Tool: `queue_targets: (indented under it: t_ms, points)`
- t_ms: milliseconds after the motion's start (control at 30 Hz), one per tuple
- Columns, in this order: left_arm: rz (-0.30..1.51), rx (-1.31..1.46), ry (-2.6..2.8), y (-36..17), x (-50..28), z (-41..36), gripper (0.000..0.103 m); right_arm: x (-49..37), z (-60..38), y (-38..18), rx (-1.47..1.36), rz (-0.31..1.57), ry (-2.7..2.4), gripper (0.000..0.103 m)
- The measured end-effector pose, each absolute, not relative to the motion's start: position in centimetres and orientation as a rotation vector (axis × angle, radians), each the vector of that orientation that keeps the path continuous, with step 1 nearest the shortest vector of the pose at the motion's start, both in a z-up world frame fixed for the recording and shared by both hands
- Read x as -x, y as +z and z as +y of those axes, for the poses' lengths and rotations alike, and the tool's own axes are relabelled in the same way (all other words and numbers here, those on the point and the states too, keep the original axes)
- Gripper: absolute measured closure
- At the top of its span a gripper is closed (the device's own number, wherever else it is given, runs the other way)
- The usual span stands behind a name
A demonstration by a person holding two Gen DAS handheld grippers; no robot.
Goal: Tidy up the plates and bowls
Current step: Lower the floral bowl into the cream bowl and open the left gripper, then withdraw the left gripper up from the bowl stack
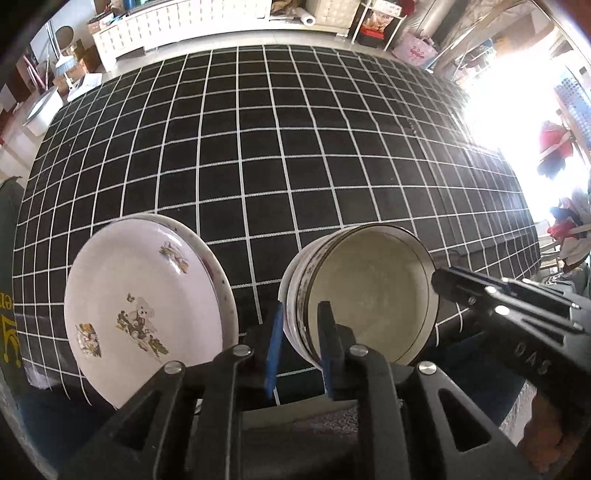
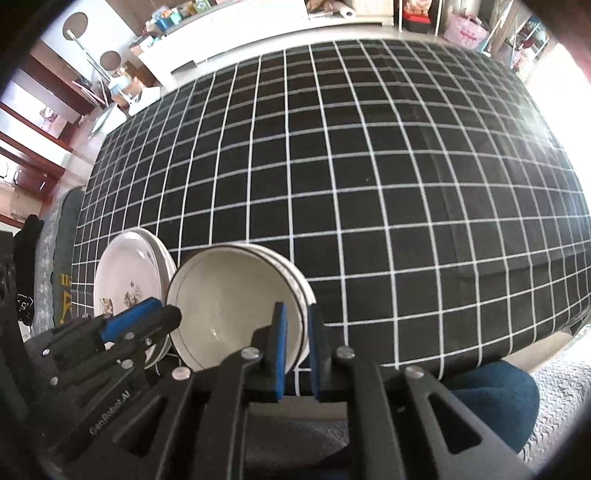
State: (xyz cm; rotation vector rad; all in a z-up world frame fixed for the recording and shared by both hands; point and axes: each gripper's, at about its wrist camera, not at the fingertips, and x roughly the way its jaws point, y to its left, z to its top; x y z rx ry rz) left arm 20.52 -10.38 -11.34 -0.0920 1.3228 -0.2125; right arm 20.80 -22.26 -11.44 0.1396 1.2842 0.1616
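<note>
**Both grippers at the rim of the stacked bowls**

Left gripper (image 1: 301,347): blue pads straddle the near-left rim of the bowl stack (image 1: 365,295), one pad outside the wall, one inside. A sliver of space shows between pads and rim, so the jaws stand slightly apart, not pressing.

Right gripper (image 2: 297,354): same arrangement on the stack's right rim, seen from its own camera; one pad inside the top bowl, one outside. Jaws narrowly apart, rim between them, no clear clamp.

Bowl stack: cream-white bowls with a thin dark line at the rim, nested one in another, resting on the counter (image 1: 295,147) near its front edge. Exact count of bowls hard to tell.

Plate stack (image 1: 147,306): white plates with a teddy-bear print, just to the left of the bowls, close beside them; whether they touch cannot be told. Also near the counter's front edge.

Counter is covered by a black cloth with a white grid. Rest of the cloth is bare behind the dishes.

Background: white cabinet (image 1: 177,22) along the far wall, a pink bag (image 1: 415,48) to the right of it, strong glare at the right.
</note>
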Motion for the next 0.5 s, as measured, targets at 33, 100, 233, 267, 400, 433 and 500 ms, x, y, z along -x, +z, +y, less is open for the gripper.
queue_targets:
  t_ms: [33, 100, 233, 267, 400, 433, 500]
  points:
    - [1.314, 0.089, -0.212, -11.2, -20.4, -10.2, 0.08, -20.6, -22.3, -11.1, -0.13, 1.265, 0.161, 0.079]
    - [1.291, 0.082, -0.215, -10.6, -20.1, -9.6, 0.076, -20.2, -22.3, -10.3, -0.104, 1.218, 0.158, 0.063]
    - [1.247, 0.078, -0.227, -9.5, -19.3, -8.9, 0.067, -18.8, -22.1, -8.3, -0.034, 1.098, 0.155, 0.04]
    - [1.231, 0.078, -0.232, -9.2, -19.0, -8.7, 0.066, -18.5, -22.0, -8.1, -0.017, 1.078, 0.155, 0.038]
    - [1.14, 0.058, -0.222, -7.6, -17.8, -7.7, 0.047, -17.0, -21.6, -7.0, 0.06, 1.008, 0.131, 0.035]
    - [1.112, 0.054, -0.222, -7.1, -17.4, -7.4, 0.046, -16.7, -21.5, -6.8, 0.072, 0.994, 0.137, 0.035]
    - [1.076, 0.042, -0.233, -6.6, -16.7, -6.9, 0.045, -16.2, -21.6, -6.5, 0.078, 0.965, 0.148, 0.035]
